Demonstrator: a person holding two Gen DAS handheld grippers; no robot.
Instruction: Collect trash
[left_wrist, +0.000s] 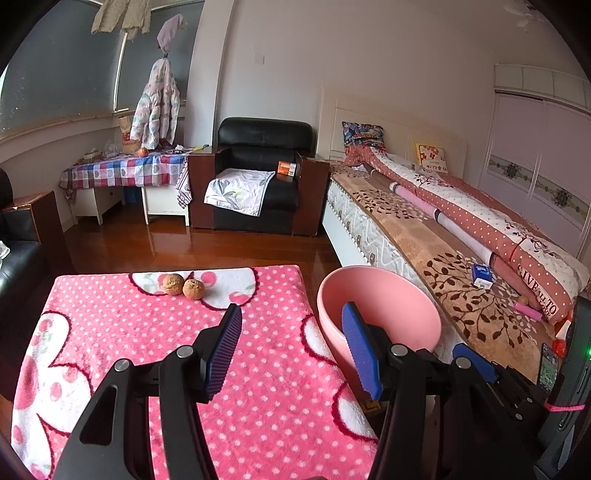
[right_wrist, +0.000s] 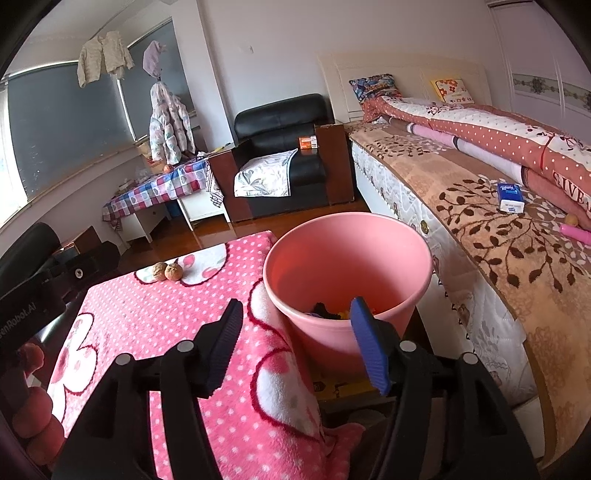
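I am holding my left gripper (left_wrist: 291, 350) and right gripper (right_wrist: 299, 343) spread wide, pinching nothing; two walnuts (left_wrist: 183, 286) are sitting on the pink blanket (left_wrist: 147, 332); one pink bin (right_wrist: 347, 266) is standing beside it, trash inside.

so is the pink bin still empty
No, the right wrist view shows dark and orange scraps at the bottom of the pink bin.

bin (right_wrist: 347, 266): pink plastic, upright, beside blanket-covered table; dark and yellow scraps inside
walnuts (left_wrist: 183, 286): two, touching, far table edge
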